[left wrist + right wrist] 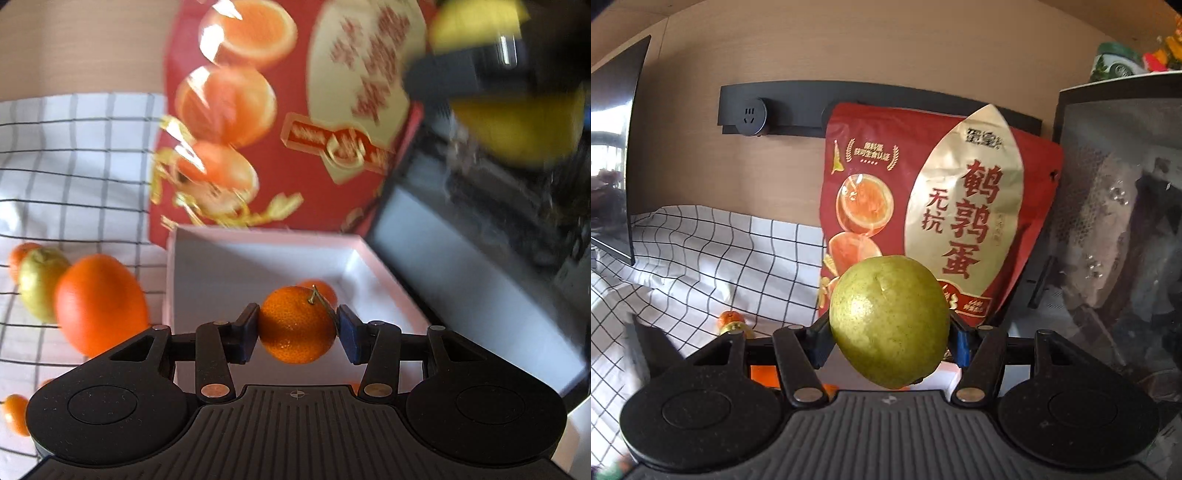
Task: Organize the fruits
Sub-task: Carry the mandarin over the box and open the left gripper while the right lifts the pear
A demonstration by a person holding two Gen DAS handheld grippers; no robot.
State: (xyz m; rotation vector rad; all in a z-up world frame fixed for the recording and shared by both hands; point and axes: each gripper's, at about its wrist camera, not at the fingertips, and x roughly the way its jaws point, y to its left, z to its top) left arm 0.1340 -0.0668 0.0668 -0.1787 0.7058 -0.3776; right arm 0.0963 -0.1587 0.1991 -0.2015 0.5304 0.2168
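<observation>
Two grippers carry fruit: left gripper (297, 325) pinches a soft tangerine (297, 325) midway; right gripper (890, 332) clamps a heavier, firm pear (889, 320), white box (207, 280) at twelve o'clock.

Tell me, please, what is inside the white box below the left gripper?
Inside the white box, one orange fruit shows partly, behind the mandarin held by the left gripper. That mandarin and the gripper body hide the rest of the near floor.
</observation>
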